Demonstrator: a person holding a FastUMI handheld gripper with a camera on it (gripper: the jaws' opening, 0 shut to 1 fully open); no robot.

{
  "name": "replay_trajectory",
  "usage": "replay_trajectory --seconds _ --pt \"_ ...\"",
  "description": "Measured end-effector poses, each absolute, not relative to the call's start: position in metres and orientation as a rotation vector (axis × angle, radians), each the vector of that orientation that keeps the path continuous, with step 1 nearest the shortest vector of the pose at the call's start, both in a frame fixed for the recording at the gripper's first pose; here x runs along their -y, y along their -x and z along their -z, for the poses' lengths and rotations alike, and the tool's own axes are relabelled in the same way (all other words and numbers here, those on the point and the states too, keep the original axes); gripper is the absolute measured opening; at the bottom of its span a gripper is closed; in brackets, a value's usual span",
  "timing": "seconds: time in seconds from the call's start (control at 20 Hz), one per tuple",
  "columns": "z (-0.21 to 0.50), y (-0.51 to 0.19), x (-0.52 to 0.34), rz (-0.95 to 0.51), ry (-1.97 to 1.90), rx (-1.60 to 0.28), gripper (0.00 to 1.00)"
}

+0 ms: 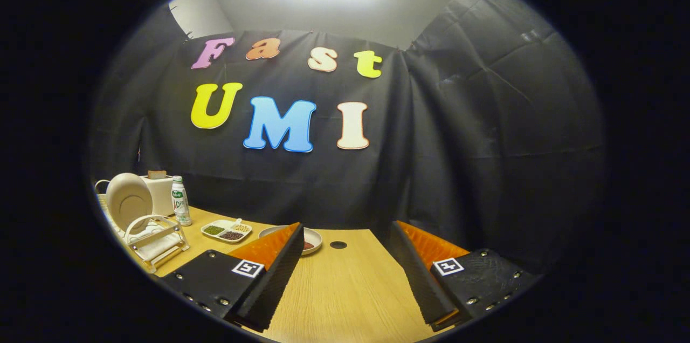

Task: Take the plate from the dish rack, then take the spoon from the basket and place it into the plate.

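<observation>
Your gripper (345, 273) has its fingers wide apart, holding nothing, ready to grab. The plate (128, 201) stands upright in the dish rack (156, 246), far left. The spoon may be beside it; it's too small to tell.

Your one camera rides on the gripper (345, 273) and looks forward along its spread fingers, low over the table (345, 289). It faces the booth's black wall (458, 159), with the dish rack (153, 240) off left.
</observation>
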State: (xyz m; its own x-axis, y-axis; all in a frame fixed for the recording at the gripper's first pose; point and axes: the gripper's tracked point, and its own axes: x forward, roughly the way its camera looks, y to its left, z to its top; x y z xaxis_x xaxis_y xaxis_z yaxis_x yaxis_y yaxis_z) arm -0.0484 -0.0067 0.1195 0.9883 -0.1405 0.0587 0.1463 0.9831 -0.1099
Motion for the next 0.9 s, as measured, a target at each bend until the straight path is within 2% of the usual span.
replay_trajectory --seconds 0.2,0.4,0.6,0.9 --pt "-0.163 0.093 -0.023 0.176 0.14 0.044 0.98" --pt "-0.192 0.116 -0.087 0.128 0.122 0.051 0.98" --pt "-0.211 0.123 -0.167 0.061 0.088 0.054 0.98" --pt "-0.208 0.119 -0.269 0.042 0.093 -0.005 0.98"
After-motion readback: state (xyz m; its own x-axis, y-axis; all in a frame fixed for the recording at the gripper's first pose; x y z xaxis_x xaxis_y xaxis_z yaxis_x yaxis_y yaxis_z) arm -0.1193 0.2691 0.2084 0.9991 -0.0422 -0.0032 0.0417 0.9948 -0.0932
